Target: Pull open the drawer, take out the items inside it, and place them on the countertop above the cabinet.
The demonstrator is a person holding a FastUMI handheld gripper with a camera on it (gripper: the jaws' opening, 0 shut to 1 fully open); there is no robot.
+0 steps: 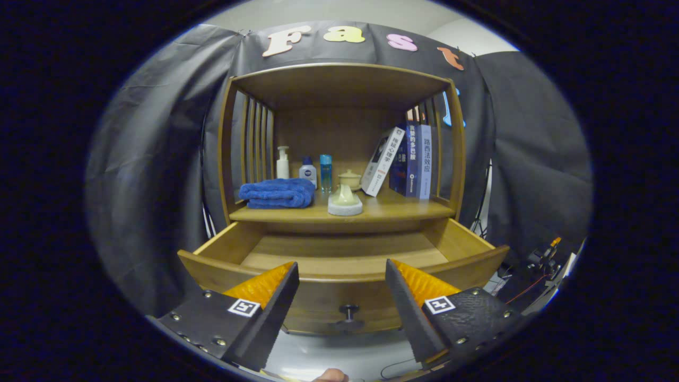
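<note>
The wooden cabinet's drawer (472, 249) stands pulled open just ahead of my fingers, its bare wooden floor showing. Its dark round knob (348, 309) sits on the drawer front, between and below my fingertips. My gripper (342, 265) is open, with nothing between its fingers, held in front of the drawer's front edge. On the countertop (403, 211) above the drawer lie a folded blue towel (278, 193) and a pale cream dish on a white base (345, 201).
At the back of the countertop stand a white pump bottle (283, 163), a small white bottle (307, 172), a blue bottle (325, 172) and a lidded cream jar (350, 179). Several books (408, 159) lean at the right. Cables and gear (541, 262) lie right of the cabinet.
</note>
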